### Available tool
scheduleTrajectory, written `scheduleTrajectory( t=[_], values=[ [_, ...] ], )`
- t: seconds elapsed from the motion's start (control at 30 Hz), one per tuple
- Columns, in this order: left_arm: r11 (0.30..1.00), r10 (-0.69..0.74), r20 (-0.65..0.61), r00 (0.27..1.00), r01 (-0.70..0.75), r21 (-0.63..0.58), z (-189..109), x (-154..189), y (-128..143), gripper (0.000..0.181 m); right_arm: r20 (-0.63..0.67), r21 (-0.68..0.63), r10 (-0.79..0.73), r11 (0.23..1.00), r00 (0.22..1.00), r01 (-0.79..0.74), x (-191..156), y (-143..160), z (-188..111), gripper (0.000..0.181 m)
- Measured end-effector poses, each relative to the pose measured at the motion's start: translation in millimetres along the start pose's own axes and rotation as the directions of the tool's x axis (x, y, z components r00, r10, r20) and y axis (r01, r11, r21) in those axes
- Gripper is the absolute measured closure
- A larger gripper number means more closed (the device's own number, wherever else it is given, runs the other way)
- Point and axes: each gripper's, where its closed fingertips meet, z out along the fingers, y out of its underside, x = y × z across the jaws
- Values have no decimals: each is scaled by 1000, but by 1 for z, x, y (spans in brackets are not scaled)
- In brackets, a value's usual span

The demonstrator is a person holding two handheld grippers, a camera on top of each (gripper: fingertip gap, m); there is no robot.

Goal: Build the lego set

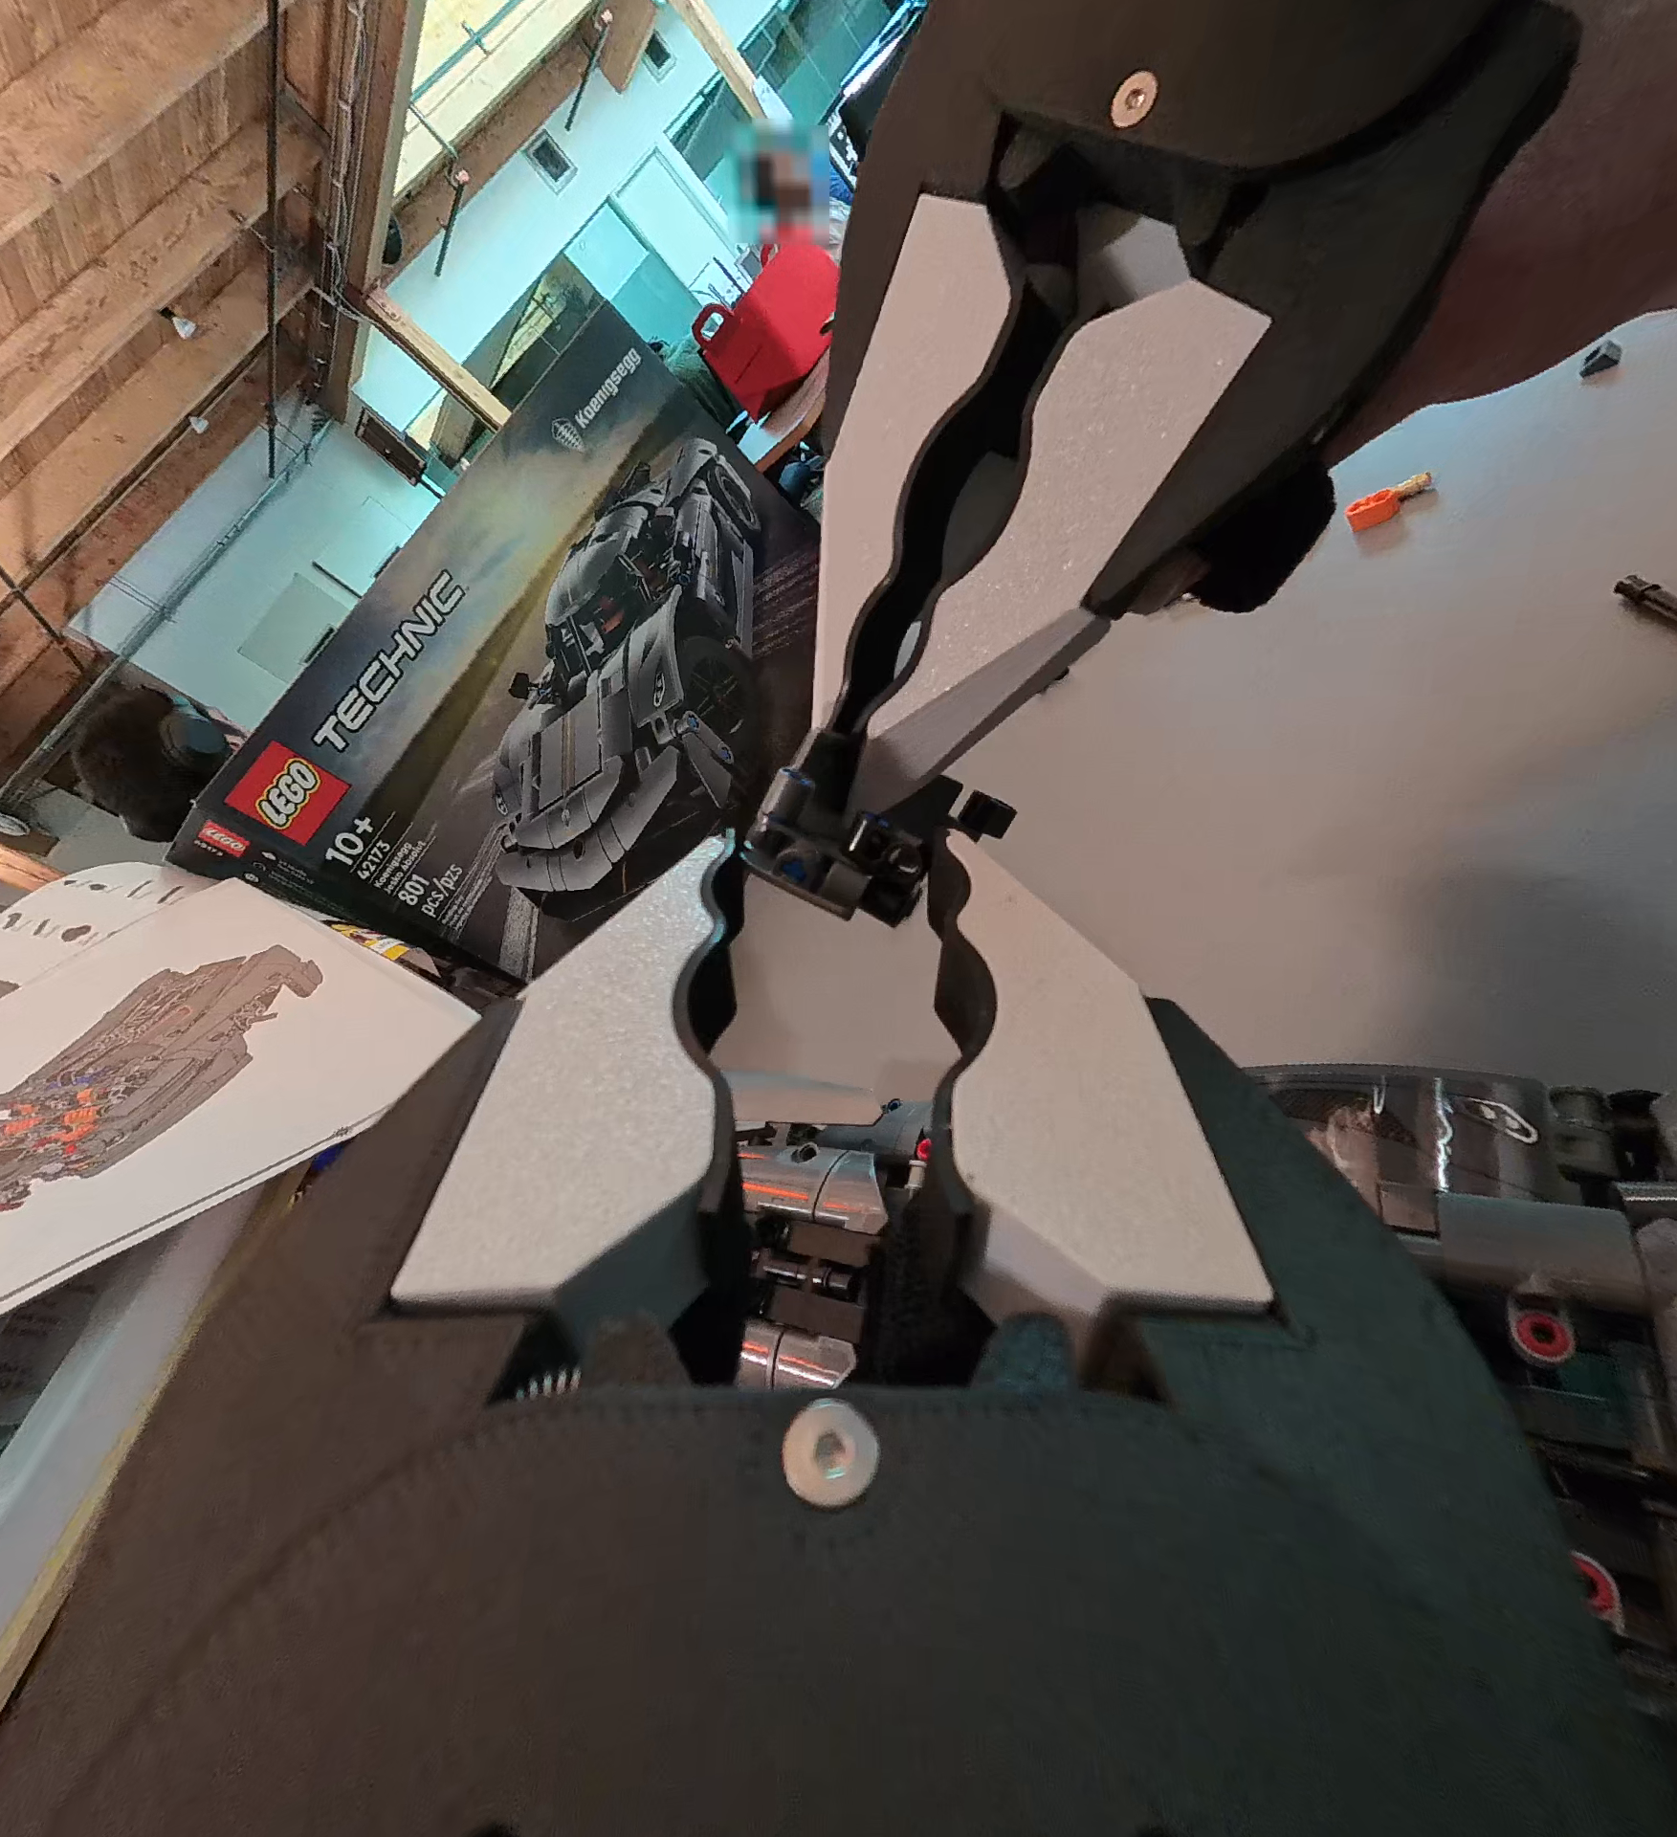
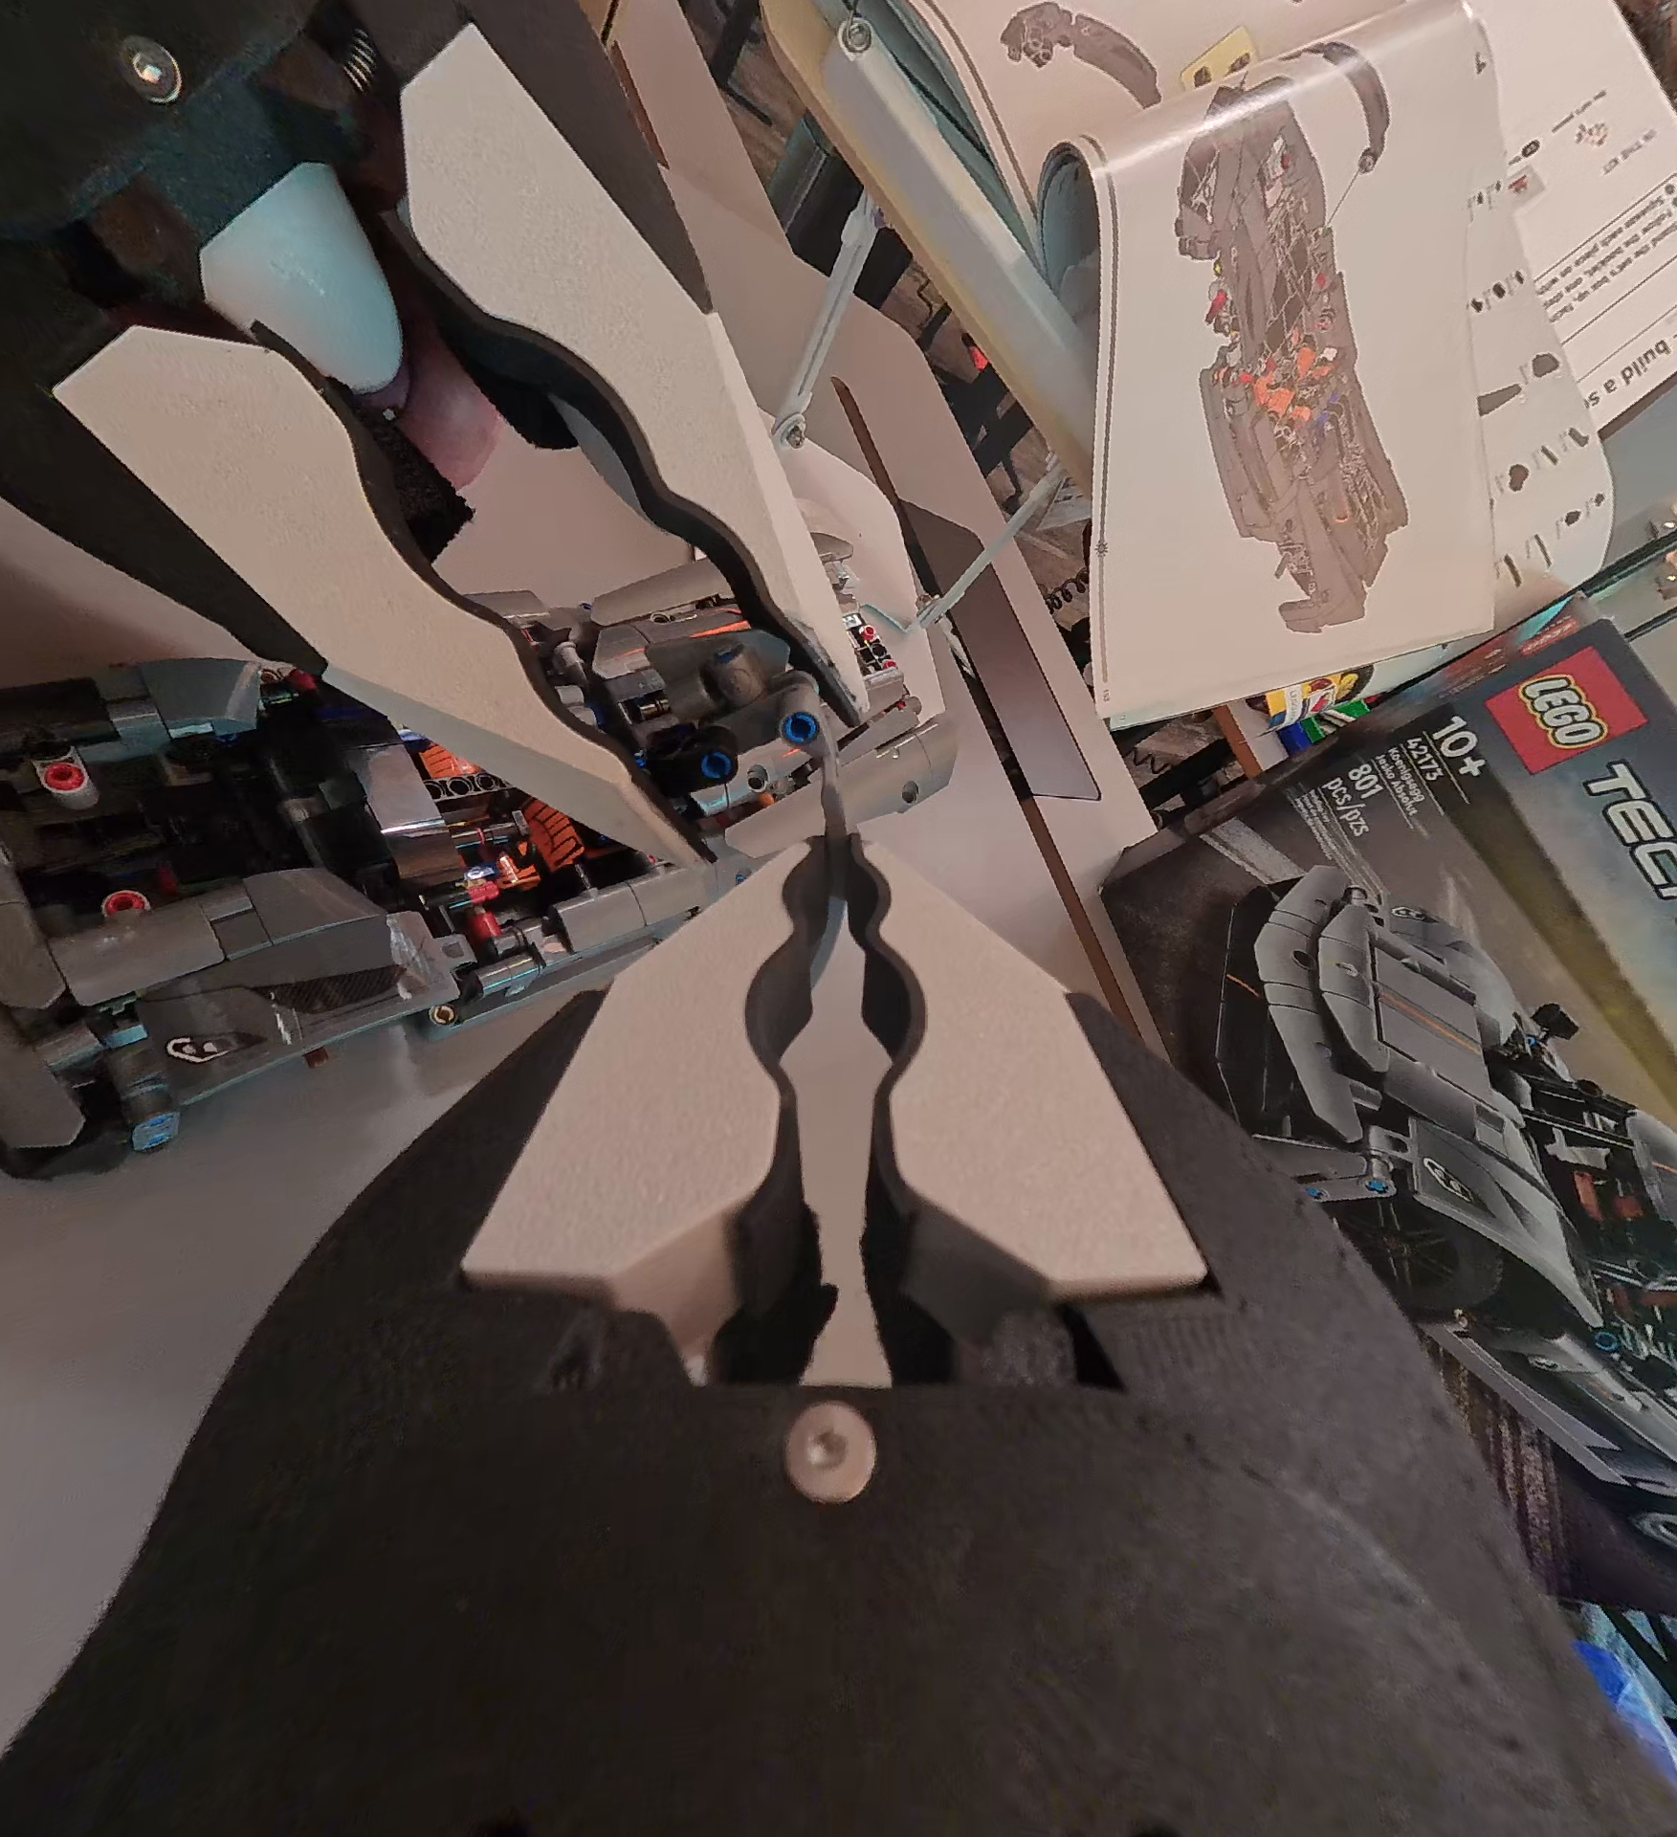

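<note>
My left gripper point(image 1: 839, 875) is shut on a small dark grey sub-assembly point(image 1: 804, 845) with blue pins, held between its fingertips above the table. My right gripper point(image 1: 844, 765) comes in from above with its tips pinched on the same sub-assembly. In the right wrist view my right gripper point(image 2: 829, 850) is shut on a thin grey curved piece point(image 2: 832, 795) at the edge of the sub-assembly point(image 2: 715, 736), which sits between the left gripper's point(image 2: 774, 785) fingers. The part-built grey car model point(image 2: 218, 895) lies on the white table behind; it also shows in the left wrist view point(image 1: 1510, 1193).
The set's box point(image 1: 516, 696) point(image 2: 1411, 994) stands beside the open instruction booklet point(image 1: 118, 1074) point(image 2: 1291, 398). Loose on the white table point(image 1: 1311, 845) are an orange piece point(image 1: 1389, 502), a black pin point(image 1: 1659, 601) and a small dark piece point(image 1: 1601, 360). Only a small space, under 4 cm, lies between the two pairs of fingers.
</note>
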Motion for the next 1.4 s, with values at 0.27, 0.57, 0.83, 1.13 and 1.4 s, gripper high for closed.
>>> scheduleTrajectory(
  t=[0.27, 0.57, 0.83, 1.13, 1.4],
  values=[
    [1000, -10, 6, 1000, 10, 14, -1, -1, -2, 146, 2, 12, 13, 1000, 1000, -13, 0, -1, 0, 180],
    [999, -7, -11, 1000, 7, 33, -3, -2, -3, 139, 2, 15, 10, 1000, 1000, -10, -2, -1, 2, 180],
    [1000, 18, -46, 999, -17, 13, -2, 4, 1, 139, 44, 49, 63, 997, 997, -65, -2, -3, 0, 181],
    [998, -30, -62, 998, 33, 44, -6, 2, -3, 147, 144, 90, 169, 979, 975, -183, -7, -6, 0, 181],
    [998, -31, -48, 998, 33, 49, -6, 2, -5, 148, 167, 92, 198, 972, 966, -215, -7, -7, -2, 181]
  ],
)
